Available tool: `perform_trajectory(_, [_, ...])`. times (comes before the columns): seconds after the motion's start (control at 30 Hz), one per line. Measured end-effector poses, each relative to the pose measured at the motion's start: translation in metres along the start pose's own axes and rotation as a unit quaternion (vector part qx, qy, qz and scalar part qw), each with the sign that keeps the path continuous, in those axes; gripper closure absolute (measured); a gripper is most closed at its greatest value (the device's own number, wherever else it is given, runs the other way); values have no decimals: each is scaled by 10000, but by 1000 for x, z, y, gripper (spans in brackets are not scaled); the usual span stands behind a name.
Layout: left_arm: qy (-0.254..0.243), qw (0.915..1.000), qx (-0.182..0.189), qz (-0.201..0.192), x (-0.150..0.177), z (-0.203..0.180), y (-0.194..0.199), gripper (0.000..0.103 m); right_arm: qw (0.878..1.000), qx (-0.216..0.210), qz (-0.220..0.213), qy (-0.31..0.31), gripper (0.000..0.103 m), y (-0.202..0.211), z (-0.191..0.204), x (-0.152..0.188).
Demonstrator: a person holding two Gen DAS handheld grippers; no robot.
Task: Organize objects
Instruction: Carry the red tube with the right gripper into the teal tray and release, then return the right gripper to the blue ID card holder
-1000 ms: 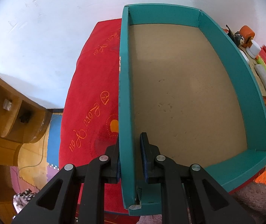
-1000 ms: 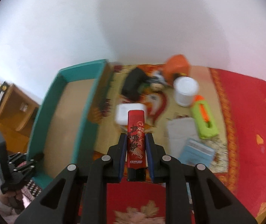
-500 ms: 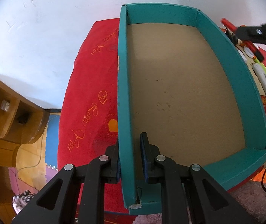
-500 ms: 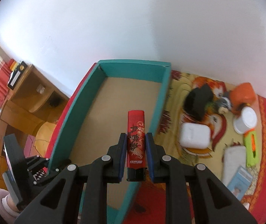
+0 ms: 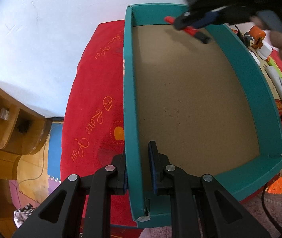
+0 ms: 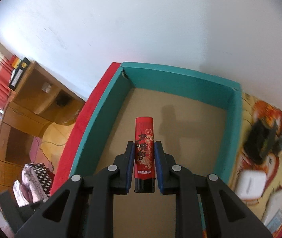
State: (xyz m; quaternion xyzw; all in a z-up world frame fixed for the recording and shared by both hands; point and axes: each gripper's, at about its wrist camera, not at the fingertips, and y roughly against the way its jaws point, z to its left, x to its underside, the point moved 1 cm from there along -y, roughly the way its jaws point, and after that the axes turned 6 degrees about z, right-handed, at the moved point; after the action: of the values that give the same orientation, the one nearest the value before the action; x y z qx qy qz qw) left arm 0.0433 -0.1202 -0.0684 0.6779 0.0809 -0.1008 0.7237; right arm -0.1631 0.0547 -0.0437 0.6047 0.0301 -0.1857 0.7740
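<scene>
Both claws clamped: left claw (image 5: pixel 138 164) on box wall (image 5: pixel 133 119), right claw (image 6: pixel 144 166) with lighter (image 6: pixel 144 148) now over box.

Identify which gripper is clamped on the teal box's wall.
The left gripper: its pads straddle the teal box wall. The right gripper holds a red lighter instead.

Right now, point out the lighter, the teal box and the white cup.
lighter (image 6: pixel 144 148): right wrist view, middle of its red body.
teal box (image 5: pixel 134 107): left wrist view, its left wall.
white cup (image 5: pixel 266 50): left wrist view, its side.
</scene>
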Motion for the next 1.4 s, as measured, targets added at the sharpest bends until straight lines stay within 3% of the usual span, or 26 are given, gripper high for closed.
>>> perform_trajectory(0.4, [-45,10000,-5,-11,-1,0,-2,85,9987,463,86,190,84,-42,18,-36])
perform_trajectory(1.03, [-16,10000,12,-11,-2,-1,-4,85,9991,393,152,-92,84,-59,19,-49])
perform_trajectory(1.4, [-11,10000,17,-15,-2,-2,-4,85,9990,424,27,162,70,-37,26,-43])
